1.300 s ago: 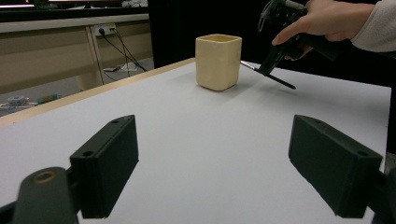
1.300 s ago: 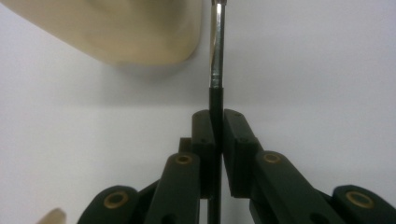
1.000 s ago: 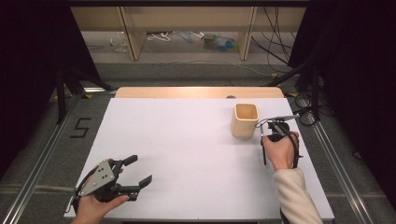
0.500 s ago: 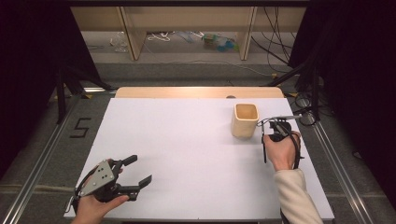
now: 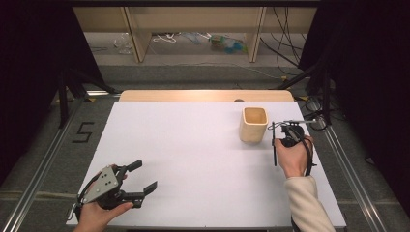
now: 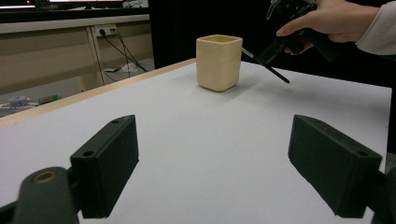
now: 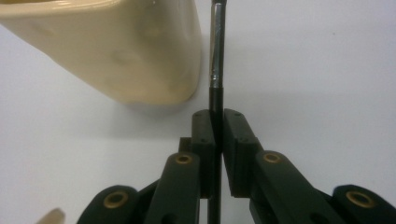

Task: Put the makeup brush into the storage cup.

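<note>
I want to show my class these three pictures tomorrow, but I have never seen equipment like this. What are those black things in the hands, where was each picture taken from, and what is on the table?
No robot here: a person holds a hand-operated two-jaw gripper in each hand. The high view looks down from above the person's side of the white table. The other two come from small cameras riding on each gripper, looking along its black jaws. The left gripper hovers near the table's near edge, jaws wide open and holding nothing. The right gripper is clamped on a thin dark rod, perhaps a pen or brush, beside a cream square cup that stands upright on the table. Its inside is not clearly visible.
</note>
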Available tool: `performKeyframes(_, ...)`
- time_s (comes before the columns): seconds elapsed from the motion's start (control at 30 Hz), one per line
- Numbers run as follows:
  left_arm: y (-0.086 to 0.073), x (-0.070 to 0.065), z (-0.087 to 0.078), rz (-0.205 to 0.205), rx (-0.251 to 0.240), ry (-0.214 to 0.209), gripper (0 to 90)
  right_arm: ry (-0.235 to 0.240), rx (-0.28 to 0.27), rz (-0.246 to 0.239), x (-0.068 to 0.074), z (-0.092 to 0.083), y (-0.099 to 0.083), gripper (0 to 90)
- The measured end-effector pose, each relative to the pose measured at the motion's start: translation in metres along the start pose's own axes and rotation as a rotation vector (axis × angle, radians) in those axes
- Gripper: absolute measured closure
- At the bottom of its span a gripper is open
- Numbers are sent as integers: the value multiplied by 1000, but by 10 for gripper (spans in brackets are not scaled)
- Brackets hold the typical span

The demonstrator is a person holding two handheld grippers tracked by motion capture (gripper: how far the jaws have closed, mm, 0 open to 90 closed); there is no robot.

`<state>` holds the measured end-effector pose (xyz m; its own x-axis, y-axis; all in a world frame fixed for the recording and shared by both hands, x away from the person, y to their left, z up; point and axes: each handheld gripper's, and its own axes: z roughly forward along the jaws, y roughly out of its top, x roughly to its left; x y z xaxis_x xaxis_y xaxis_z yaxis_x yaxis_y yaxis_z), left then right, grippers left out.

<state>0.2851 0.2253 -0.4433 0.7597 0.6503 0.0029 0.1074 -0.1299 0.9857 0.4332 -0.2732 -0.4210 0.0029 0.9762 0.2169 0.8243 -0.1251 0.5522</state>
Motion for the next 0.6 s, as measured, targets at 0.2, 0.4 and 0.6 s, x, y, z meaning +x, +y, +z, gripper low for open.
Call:
performKeyframes(0.2,0,0,0,-3,0,2,160,5,-27,-4,1,-2,1,841)
performKeyframes(0.4,0,0,0,-1,0,2,160,-1,-55,-7,1,-3,1,841)
performKeyframes(0.6,0,0,0,-1,0,3,160,4,-77,-3,2,-6,2,841)
